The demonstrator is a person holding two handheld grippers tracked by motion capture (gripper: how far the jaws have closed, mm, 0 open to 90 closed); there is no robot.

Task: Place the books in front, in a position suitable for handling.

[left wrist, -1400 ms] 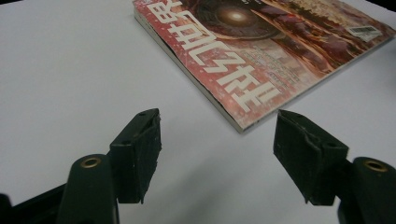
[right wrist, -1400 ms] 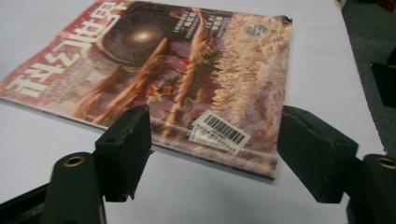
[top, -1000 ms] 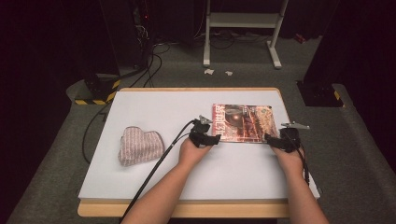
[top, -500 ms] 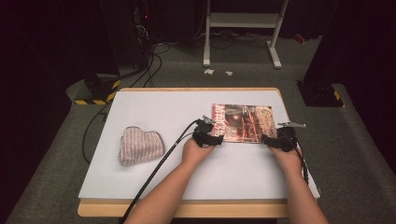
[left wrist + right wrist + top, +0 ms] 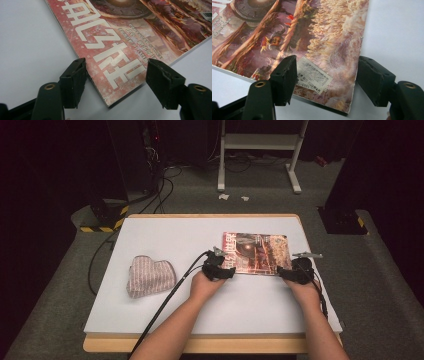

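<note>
Left gripper view: the two black jaws stand apart over the near left corner of the magazine (image 5: 130,32), one at its left edge and one off its near edge, with the corner lying between them. The pads do not press on it, and these jaws have just been closing a little. In the right gripper view the two jaws likewise straddle the near right corner of the same magazine, where a small white printed label (image 5: 313,74) sits on the cover; one jaw stands over the cover beside the label and the other just off the right edge. They too have just been closing, with the corner between them and no grip on it that I can see.

In the high view the left gripper (image 5: 220,269) and the right gripper (image 5: 296,271) sit at the two near corners of the magazine, each carried by one hand, with the forearms coming in from the bottom. The one magazine lies flat on the white desk (image 5: 165,235), right of centre and toward the far side. Its long axis runs left to right across the desk, parallel to the near edge, and its large white title letters sit at the left end. Well to its left, apart from both grippers, lies one striped cloth pouch (image 5: 149,275). One black cable (image 5: 172,292) trails from the left gripper across the desk to its near edge.
</note>
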